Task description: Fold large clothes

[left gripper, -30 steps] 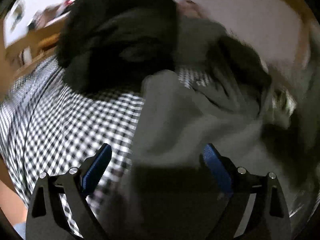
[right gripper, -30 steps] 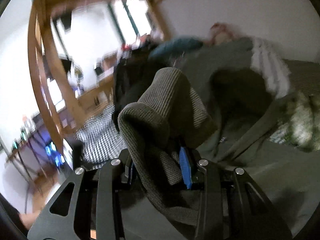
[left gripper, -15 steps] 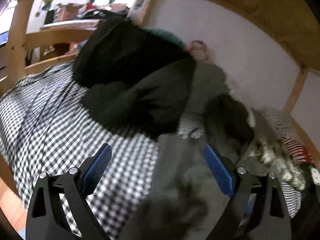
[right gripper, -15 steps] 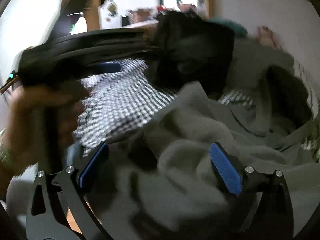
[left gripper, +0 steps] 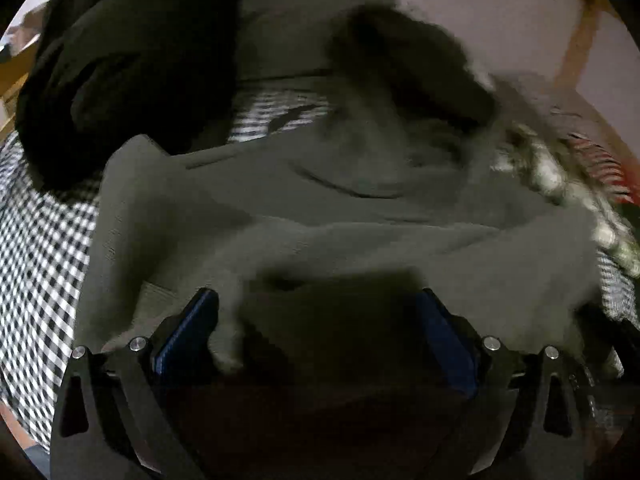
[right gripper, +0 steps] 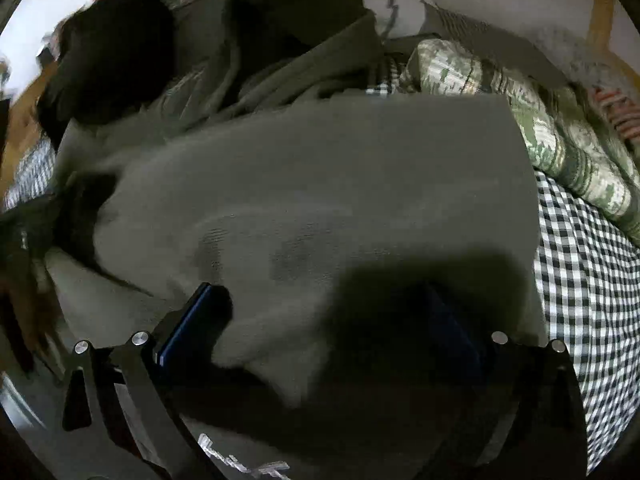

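Note:
A large grey-green knit sweater (left gripper: 328, 216) lies spread and rumpled on the checked bedsheet (left gripper: 36, 248). My left gripper (left gripper: 320, 320) hovers low over its near part with the blue pads wide apart and nothing pinched between them. In the right wrist view the same sweater (right gripper: 328, 184) fills the middle as a broad flat panel. My right gripper (right gripper: 324, 316) stands open just above it, its shadow falling on the cloth. The sweater's near hem is hidden under both grippers.
A black garment (left gripper: 120, 64) is heaped at the back left. A dark green hooded piece (right gripper: 288, 32) lies behind the sweater. A camouflage-patterned cloth (right gripper: 520, 120) and a red striped item (right gripper: 616, 112) sit at the right. A pale wall and a wooden post (left gripper: 576, 40) bound the bed.
The right gripper has let go of the sweater fold that it held and dropped low over the flat cloth. The left gripper stayed open and swung across over the sweater.

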Available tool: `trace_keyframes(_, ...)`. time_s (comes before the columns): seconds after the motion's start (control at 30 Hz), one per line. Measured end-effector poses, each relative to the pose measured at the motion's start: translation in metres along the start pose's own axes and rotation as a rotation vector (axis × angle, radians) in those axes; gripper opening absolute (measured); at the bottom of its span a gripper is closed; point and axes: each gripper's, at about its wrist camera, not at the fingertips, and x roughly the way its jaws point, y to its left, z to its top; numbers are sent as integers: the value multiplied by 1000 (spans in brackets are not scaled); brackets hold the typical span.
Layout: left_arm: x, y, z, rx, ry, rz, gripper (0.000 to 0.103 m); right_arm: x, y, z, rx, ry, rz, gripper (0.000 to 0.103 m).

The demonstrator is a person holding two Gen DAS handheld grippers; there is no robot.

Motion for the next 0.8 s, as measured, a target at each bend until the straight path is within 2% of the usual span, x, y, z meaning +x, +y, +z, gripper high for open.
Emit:
trace_keyframes(0.03,4,3,3,4,3,5,97,-3,8,-11,-54,-5,-35,100)
trace_keyframes(0.13,5,2,10,4,4,15,97,-14,9,-24,-54,-8,-54,100)
trace_keyframes(0.23,-9,9,15,-75,-5,-49,97,-39,11,-18,-41,-11,-79,100)
trace_keyframes(0.3,-43,3,11,-56,-84,-81,97,-61,9,-7,-17,-91,-77,100)
trace_keyframes(0.37,-63,-9,1,2,-130,-67,97,-65,0,7,0,-119,-139,100)
trace_keyframes(0.43,-57,-23,-8,85,-108,-12,97,-42,-18,21,43,-52,-165,100)
trace_keyframes(0.47,-42,-28,-12,125,-66,35,97,-23,-30,27,80,8,-172,100)
trace_keyframes(0.53,-15,-24,-19,132,23,80,98,2,-42,27,82,87,-168,100)
trace_keyframes(0.57,-7,-13,-22,94,41,60,98,15,-49,27,85,102,-141,100)
trace_keyframes(0.7,-5,11,-17,11,35,1,98,16,-61,23,125,47,-94,100)
trace_keyframes(0.8,-20,12,-16,-10,21,-37,98,-5,-64,17,179,-8,-135,100)
